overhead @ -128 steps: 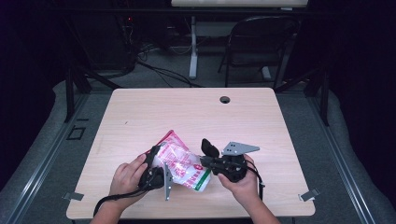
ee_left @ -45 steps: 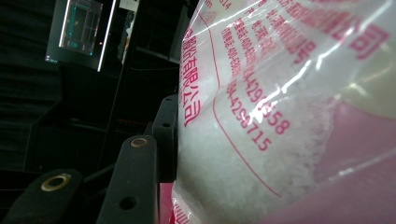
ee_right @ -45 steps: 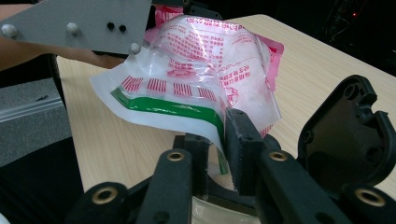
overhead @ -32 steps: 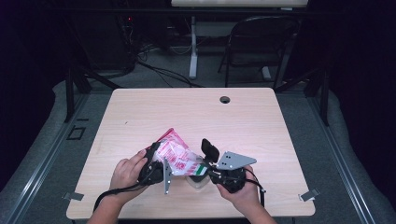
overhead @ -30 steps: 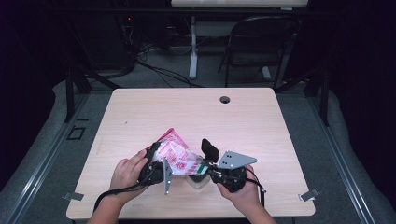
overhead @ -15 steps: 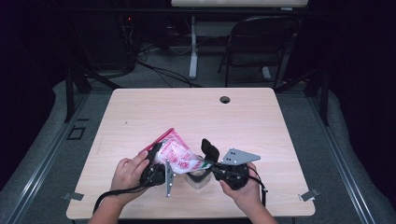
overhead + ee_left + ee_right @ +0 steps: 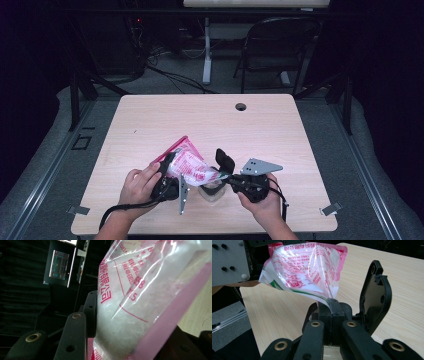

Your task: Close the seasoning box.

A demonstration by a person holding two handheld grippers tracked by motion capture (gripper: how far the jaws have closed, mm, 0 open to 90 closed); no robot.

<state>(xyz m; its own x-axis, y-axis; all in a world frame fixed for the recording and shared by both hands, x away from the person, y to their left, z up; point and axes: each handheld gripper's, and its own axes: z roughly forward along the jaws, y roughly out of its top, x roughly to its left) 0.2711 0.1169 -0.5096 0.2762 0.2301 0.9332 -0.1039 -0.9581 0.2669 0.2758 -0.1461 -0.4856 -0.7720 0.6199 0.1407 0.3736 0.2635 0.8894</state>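
Note:
A clear plastic bag (image 7: pixel 190 165) with pink edges and red print hangs over the table's front part, stretched between both grippers. My left gripper (image 7: pixel 172 174) grips its left end; in the left gripper view the bag (image 7: pixel 140 302) bulges between the two black jaws. My right gripper (image 7: pixel 220 176) is shut on the bag's right corner, and in the right gripper view the pinched film (image 7: pixel 307 267) rises from the closed fingertips (image 7: pixel 334 306). A black paddle-shaped flap (image 7: pixel 374 297) stands up just right of those jaws. A small clear container (image 7: pixel 210 192) sits under the bag.
The wooden table (image 7: pixel 210 120) has a round cable hole (image 7: pixel 241 106) near its far edge. A black chair (image 7: pixel 280 50) and desk legs stand behind the table. Metal brackets mark the front corners.
Four seconds ago the bag lay lower near the table with the right gripper beside it. Over the last second the bag has tilted slightly; both hands have hardly moved.

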